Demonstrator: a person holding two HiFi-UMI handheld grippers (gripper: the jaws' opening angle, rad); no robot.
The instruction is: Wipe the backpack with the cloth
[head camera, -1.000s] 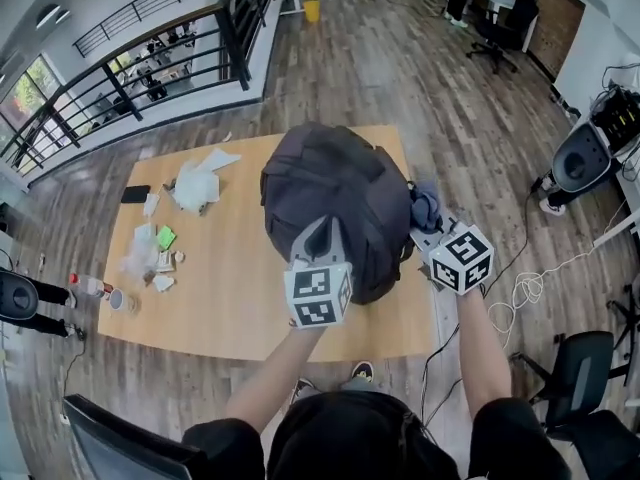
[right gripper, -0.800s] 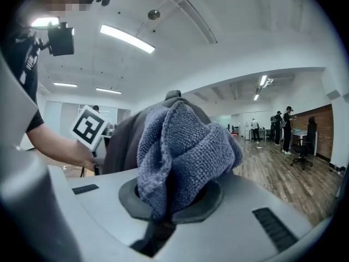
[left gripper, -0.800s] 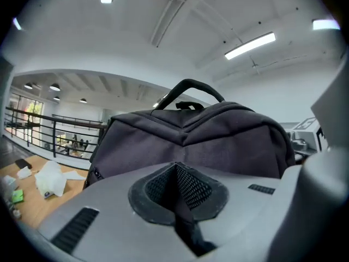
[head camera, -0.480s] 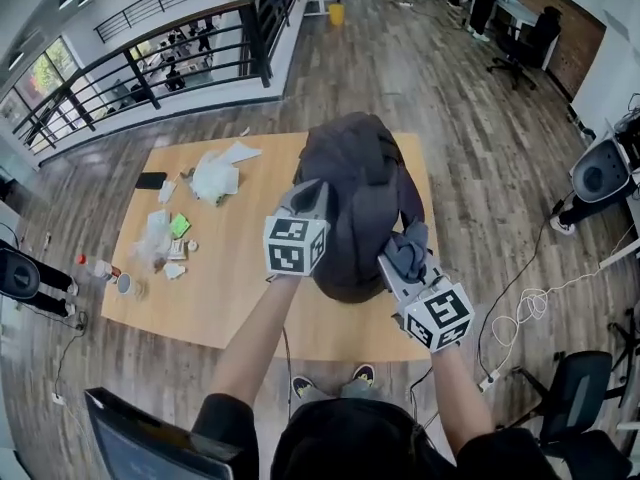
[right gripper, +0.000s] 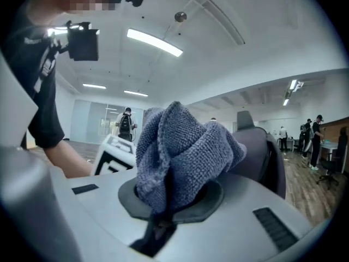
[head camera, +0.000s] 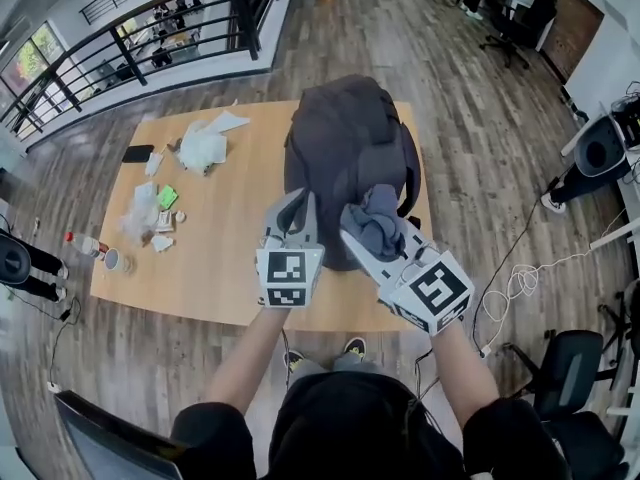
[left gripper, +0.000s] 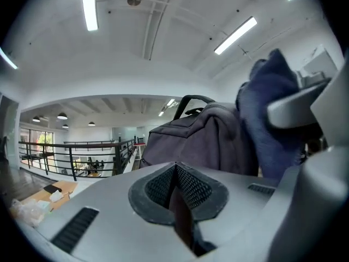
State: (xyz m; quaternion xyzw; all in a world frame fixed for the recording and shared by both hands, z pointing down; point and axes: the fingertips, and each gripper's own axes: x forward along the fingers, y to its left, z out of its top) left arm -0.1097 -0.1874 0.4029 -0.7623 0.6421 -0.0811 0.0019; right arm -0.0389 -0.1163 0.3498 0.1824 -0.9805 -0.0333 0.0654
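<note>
Nearest the person, the left gripper [left gripper: 175, 198] has its jaws pressed together on nothing, while the right gripper [head camera: 368, 240] is clamped on a bunched blue-grey knitted cloth [right gripper: 180, 146] (pinched only at its base, most of it standing loose above the pads). Just beyond, the dark grey fabric backpack [head camera: 345, 138] stands upright on the pale wooden table [head camera: 220, 268], with the cloth at its near face, contact unclear. With nothing steadying the bag, a firm wipe could tip or shove it away, or drag the cloth out of the pinch.

Black short-sleeved shirt [head camera: 215, 433], checkered marker cubes [head camera: 290, 278]
</note>
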